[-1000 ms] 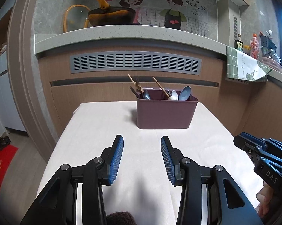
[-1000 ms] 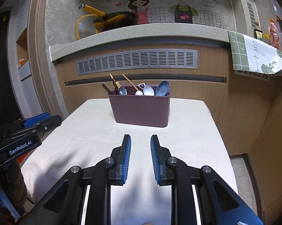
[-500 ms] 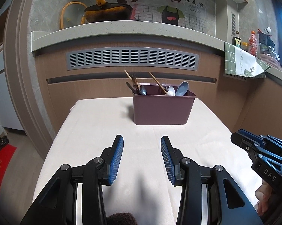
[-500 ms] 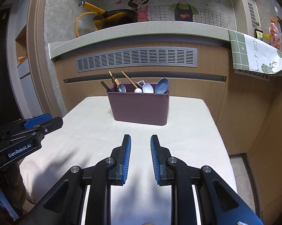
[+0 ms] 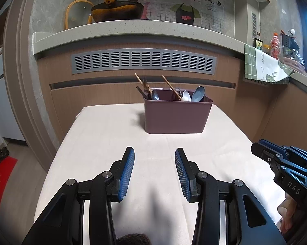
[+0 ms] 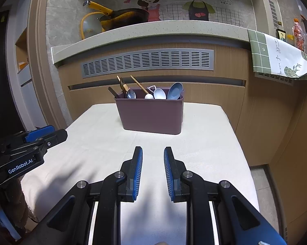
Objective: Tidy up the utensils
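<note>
Table (image 5: 104, 134) covered with pale cloth; maroon utensil holder (image 5: 177, 115) set at far middle, spoons and chopsticks (image 5: 169, 86) stood inside; left gripper (image 5: 154, 170) held wide, empty, near edge; right gripper (image 6: 153, 170) held narrower, not closed, empty; task judged at end or before regrasp; for next move, reach to far holder is needed.

One maroon caddy (image 6: 151, 115) holds three spoons (image 6: 159, 94), one white ladle (image 6: 148, 96) and several wooden-handled utensils (image 6: 120, 83).
</note>
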A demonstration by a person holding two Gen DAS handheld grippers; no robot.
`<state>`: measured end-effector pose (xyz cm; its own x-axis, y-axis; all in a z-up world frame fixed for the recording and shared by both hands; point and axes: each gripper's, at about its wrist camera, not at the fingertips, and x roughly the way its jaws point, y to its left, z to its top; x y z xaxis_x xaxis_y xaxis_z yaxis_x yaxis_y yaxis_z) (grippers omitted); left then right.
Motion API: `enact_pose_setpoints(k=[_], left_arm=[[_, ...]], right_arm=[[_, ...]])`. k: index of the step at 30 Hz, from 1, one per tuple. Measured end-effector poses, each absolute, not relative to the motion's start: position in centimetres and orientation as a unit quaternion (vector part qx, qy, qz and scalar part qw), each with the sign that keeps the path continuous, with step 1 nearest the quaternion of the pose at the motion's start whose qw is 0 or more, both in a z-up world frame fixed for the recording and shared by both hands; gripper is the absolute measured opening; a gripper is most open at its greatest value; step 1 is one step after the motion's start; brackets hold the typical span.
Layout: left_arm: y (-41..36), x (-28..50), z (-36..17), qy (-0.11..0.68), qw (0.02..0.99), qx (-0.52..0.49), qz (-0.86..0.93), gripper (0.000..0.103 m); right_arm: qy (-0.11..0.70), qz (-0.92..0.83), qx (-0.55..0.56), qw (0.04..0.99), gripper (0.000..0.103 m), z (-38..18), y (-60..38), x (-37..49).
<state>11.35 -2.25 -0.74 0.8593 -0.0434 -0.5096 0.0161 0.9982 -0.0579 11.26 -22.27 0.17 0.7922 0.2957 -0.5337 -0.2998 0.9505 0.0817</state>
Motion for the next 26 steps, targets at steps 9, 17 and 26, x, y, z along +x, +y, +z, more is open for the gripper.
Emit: enact_pose_setpoints(k=[9, 17, 26], left_arm=[[-2.36, 11.39, -1.15, 0.271, 0.962, -0.024, -0.015, 0.043], [-2.27, 11.6, -1.3, 0.276, 0.961, -0.021, -0.015, 0.043], [-1.58, 12.03, -1.77, 0.285, 0.958, -0.033, -0.026, 0.043]], right_arm=[[0.281, 0.151, -0.003, 0.948, 0.02, 0.06, -22.42, 11.23], [0.281, 0.147, -0.006, 0.948, 0.02, 0.09, -22.4, 11.18], [0.284, 0.148, -0.009, 0.947, 0.021, 0.17, -22.25, 11.51]])
